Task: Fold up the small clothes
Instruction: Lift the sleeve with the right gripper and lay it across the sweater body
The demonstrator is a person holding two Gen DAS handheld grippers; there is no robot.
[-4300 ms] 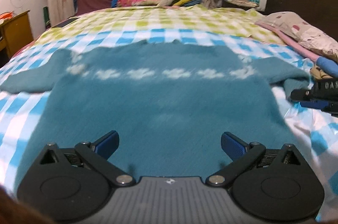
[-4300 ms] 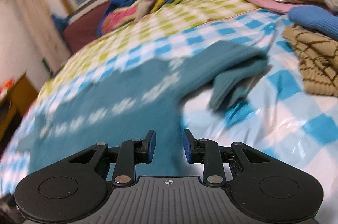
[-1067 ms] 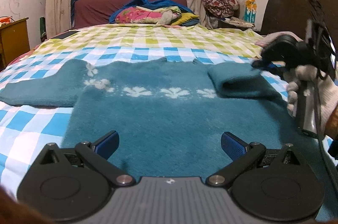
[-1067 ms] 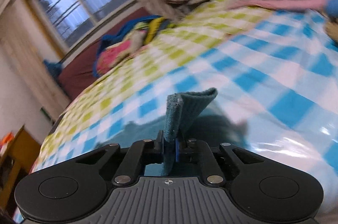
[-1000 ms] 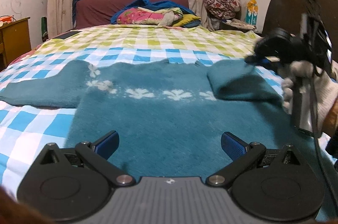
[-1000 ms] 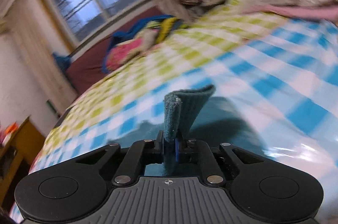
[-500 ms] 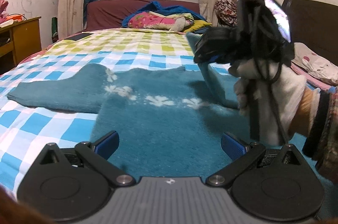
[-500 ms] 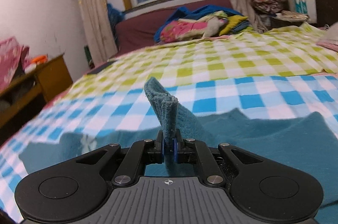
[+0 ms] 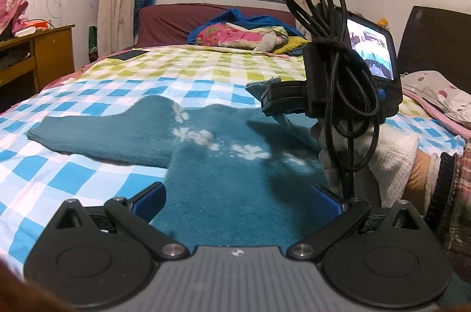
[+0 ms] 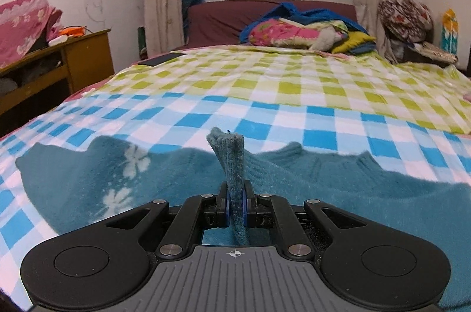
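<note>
A teal sweater with white flowers lies flat on the checked bed, one sleeve stretched toward the bed's left edge. The right gripper, held in a white-gloved hand, has its jaws pressed together on the cuff of the other sleeve, which stands up between the blue pads and hangs above the sweater's chest. The left gripper hovers over the sweater's lower part near the bed's near edge, its jaws spread wide and holding nothing.
</note>
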